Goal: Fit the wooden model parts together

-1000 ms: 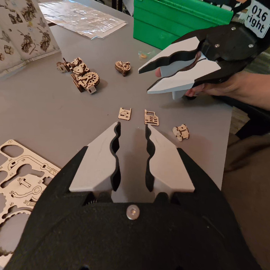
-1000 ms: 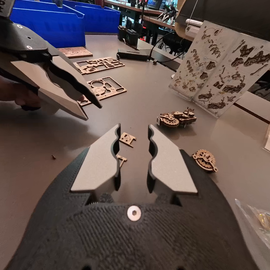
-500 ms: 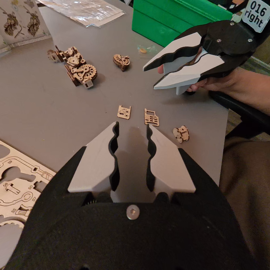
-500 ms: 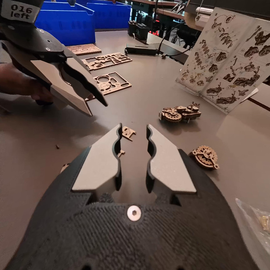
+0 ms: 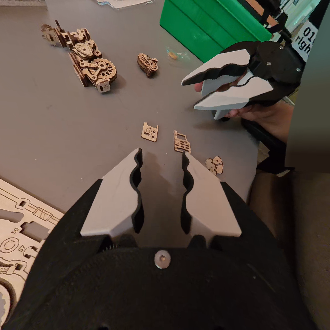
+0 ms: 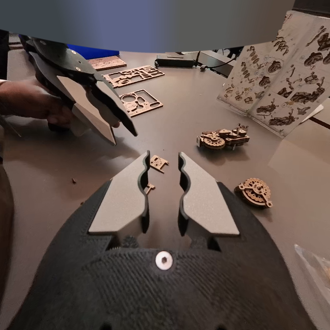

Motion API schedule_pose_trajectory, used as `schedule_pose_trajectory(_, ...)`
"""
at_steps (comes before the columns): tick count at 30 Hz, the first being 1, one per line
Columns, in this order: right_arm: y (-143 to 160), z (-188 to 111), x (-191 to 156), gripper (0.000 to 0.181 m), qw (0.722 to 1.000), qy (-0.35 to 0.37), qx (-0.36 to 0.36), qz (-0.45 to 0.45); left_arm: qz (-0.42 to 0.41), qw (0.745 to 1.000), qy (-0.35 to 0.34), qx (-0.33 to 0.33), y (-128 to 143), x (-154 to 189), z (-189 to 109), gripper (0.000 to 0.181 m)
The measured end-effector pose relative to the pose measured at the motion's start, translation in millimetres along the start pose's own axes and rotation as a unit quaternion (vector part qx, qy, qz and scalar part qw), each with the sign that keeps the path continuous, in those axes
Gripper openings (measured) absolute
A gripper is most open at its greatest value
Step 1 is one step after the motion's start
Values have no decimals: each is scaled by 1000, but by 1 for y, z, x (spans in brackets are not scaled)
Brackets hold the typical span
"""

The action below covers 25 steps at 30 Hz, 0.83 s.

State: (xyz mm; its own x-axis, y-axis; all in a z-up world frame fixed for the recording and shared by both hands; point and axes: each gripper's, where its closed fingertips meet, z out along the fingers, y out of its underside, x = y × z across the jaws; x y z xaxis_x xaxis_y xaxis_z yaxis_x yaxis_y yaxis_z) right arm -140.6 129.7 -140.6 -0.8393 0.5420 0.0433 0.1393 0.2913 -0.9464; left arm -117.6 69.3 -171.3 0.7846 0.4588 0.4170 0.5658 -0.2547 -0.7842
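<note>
Two flat wooden plates lie on the grey table: a small one (image 5: 149, 132) and a slotted one (image 5: 182, 142). A small wheeled sub-assembly (image 5: 214, 164) sits to their right. A large geared model body (image 5: 92, 67) and a small gear block (image 5: 147, 62) stand farther off. My left gripper (image 5: 162, 155) is open and empty, hovering just short of the plates. My right gripper (image 6: 162, 155) is open and empty above the small plate (image 6: 159, 162); the slotted plate (image 6: 149, 188) peeks from under its left finger. The model body (image 6: 223, 138) and gear block (image 6: 254, 194) also show there.
A green bin (image 5: 212, 23) stands at the back. Punched-out wooden sheets (image 6: 141, 102) lie near the left hand, one (image 5: 19, 228) by my left gripper. An instruction sheet (image 6: 278, 75) leans at the right. A plastic bag (image 6: 316, 267) lies near the table edge. About 6 cm separates my left fingertips from the small plate (image 6: 159, 162). Seen from the left wrist view (image 5: 149, 130) as well.
Both grippers have shifted slightly over the table and stayed open. The left view has moved closer toward the plates; the other gripper sits lower and farther right in it.
</note>
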Motion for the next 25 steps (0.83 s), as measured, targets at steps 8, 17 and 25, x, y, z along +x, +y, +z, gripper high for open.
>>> schedule_pose_trajectory(8,-4,-5,14,31,997,-5,22,72,-25,1000,12,-6,2,-2,1,42)
schedule_pose_trajectory(17,-2,-4,16,32,995,-11,16,93,-44,998,31,-16,5,0,3,39)
schedule_pose_trajectory(25,-1,-5,16,32,994,-15,12,103,-59,997,37,-22,6,-1,4,40)
